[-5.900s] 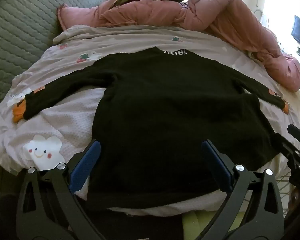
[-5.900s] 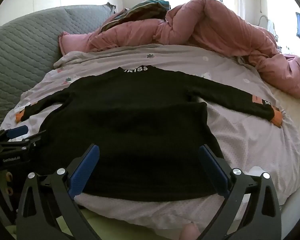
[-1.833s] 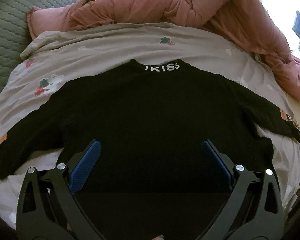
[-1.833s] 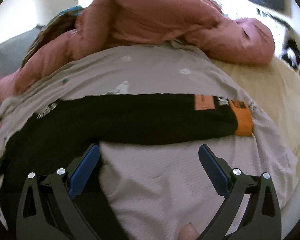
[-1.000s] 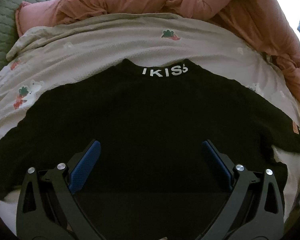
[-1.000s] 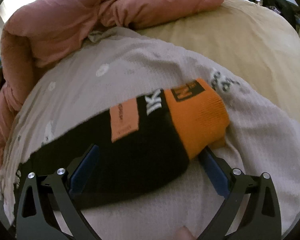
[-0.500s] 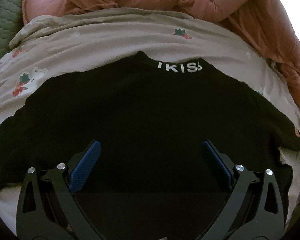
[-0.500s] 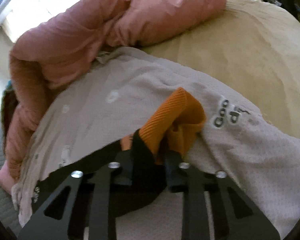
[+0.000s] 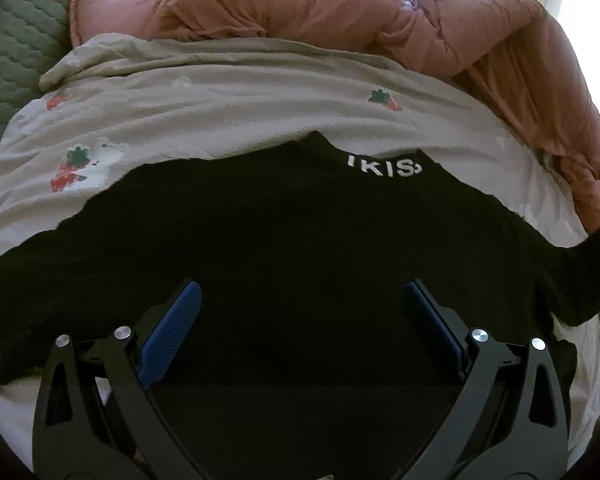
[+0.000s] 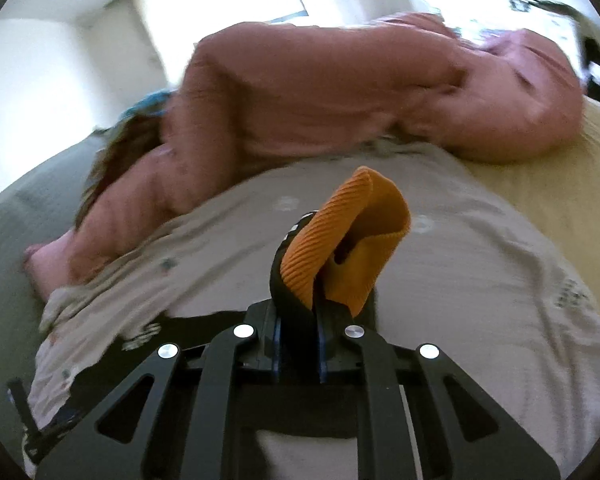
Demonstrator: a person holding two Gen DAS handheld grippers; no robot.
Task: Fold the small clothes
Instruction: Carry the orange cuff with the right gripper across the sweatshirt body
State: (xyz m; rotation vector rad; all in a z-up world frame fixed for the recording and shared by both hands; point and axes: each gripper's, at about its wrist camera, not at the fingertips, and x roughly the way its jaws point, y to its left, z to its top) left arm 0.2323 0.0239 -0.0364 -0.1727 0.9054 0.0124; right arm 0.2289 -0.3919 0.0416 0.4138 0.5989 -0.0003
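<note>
A black sweater (image 9: 292, 256) lies flat on the bed's printed blanket (image 9: 220, 100). The left claw (image 9: 300, 308) hovers over it, spread apart. The right claw (image 10: 298, 320) is clamped on the sweater's orange cuff (image 10: 348, 236), raised off the blanket.

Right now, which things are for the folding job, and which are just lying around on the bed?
For the folding:
- black sweater
- its orange cuff, pinched in the right hand-held gripper
- left hand-held gripper, open above the sweater

Just lying about:
- pink quilt
- grey printed blanket under the sweater
- green quilted cover
</note>
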